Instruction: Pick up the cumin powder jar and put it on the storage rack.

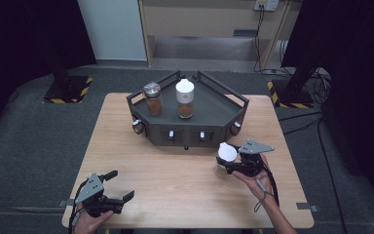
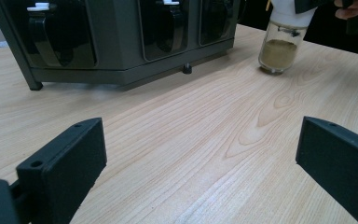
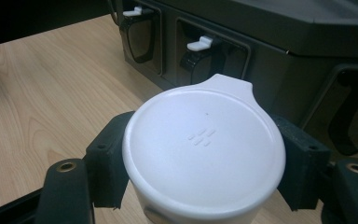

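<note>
At the left edge of the tabletop (image 1: 141,165), the left gripper (image 1: 118,184) rests low with its jaws wide apart and nothing between them, aimed across bare wood toward the rack and the jar beyond. Further in, the dark spice rack (image 1: 209,109) stands at the back middle, carrying a metal-capped jar (image 1: 153,99) and a white-capped jar (image 1: 185,98) side by side on its top deck, with small dispenser levers along its front face. To the right, just in front of the rack's right corner, stands the spice jar (image 2: 281,45) in hand: a clear round body with a layer of tan powder in the bottom and a broad white flip lid (image 3: 205,154) with a thumb tab. The right gripper (image 1: 230,165) has its jaws clamped on either side of that lid, just under the rim. The jar looks light, being mostly empty, and stiff; if the body is glass it would be slick and would break in a fall. The plastic cap gives a better hold, though a flip lid may pop open under an uneven squeeze, so a grip below the tab, level and centred, seems safest.
</note>
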A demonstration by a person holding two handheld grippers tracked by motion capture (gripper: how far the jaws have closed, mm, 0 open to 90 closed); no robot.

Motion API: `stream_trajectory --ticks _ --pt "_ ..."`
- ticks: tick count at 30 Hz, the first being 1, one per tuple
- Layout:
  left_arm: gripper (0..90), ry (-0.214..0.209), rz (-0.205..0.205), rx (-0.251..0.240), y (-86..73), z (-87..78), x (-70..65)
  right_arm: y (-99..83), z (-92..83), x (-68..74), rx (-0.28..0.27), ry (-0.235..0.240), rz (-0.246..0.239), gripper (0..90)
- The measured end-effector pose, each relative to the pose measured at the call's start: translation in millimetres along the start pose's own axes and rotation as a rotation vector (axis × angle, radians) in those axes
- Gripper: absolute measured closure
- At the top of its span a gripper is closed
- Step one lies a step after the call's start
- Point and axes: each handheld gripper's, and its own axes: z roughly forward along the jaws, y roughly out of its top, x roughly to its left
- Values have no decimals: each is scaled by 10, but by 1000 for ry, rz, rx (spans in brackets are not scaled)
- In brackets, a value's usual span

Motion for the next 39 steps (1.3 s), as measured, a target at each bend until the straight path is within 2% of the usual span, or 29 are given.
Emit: stream_trajectory --ticks 7,24,28,39 --pt "4 0 1 0 1 0 0 200 -101 55 6 -8 -6 309" --pt "5 -2 1 0 1 2 1 910 -346 96 15 -8 -27 310" --pt "4 -2 0 1 1 2 1 1063 -363 92 14 -13 -27 310" --pt "4 -2 -2 1 0 2 3 1477 -302 -39 -1 -11 4 310"
